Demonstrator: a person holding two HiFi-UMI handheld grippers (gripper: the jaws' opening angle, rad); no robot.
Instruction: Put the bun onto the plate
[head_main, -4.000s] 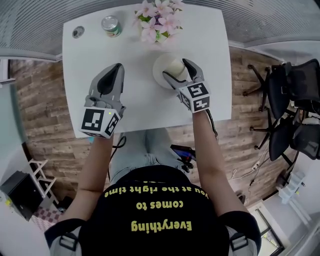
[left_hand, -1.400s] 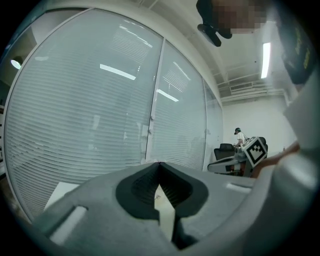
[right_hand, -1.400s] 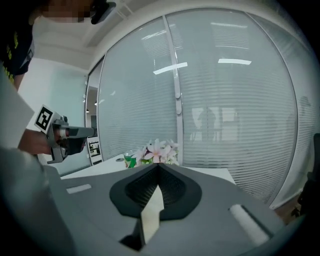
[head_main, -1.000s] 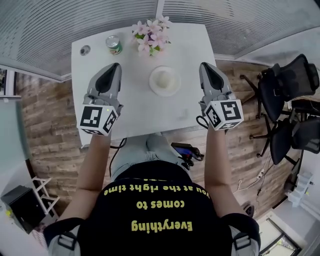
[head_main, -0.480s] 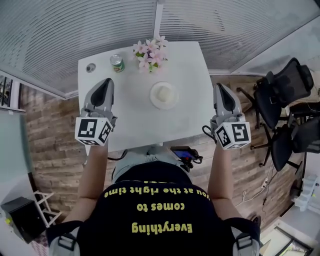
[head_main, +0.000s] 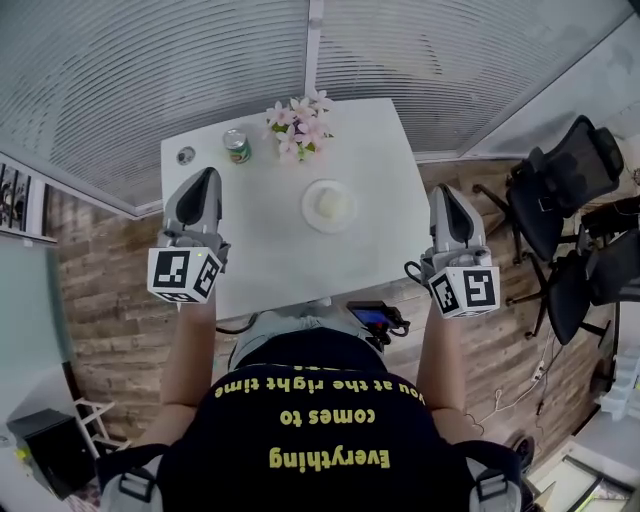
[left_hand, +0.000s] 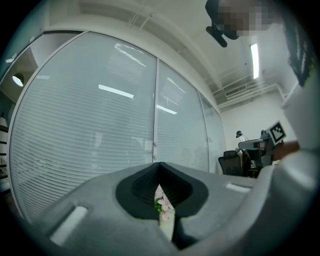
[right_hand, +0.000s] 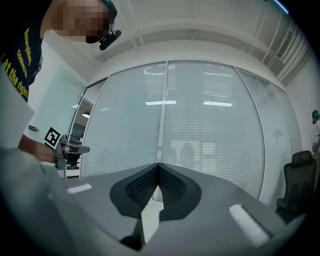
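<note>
The left gripper (head_main: 208, 178) has its jaws pressed together with nothing between them. Through the narrow slit below the tips, its own view shows only pink flowers (left_hand: 162, 202) ahead. The right gripper (head_main: 445, 192) also has its jaws together and empty, and it sits past the right edge of the table (head_main: 280, 260). The bun (head_main: 330, 202) sits on the plate (head_main: 308, 210), between the two grippers, to the right of the left jaws and to the left of the right jaws. A can (head_main: 237, 146) stands beyond the left jaws, beside the flowers.
</note>
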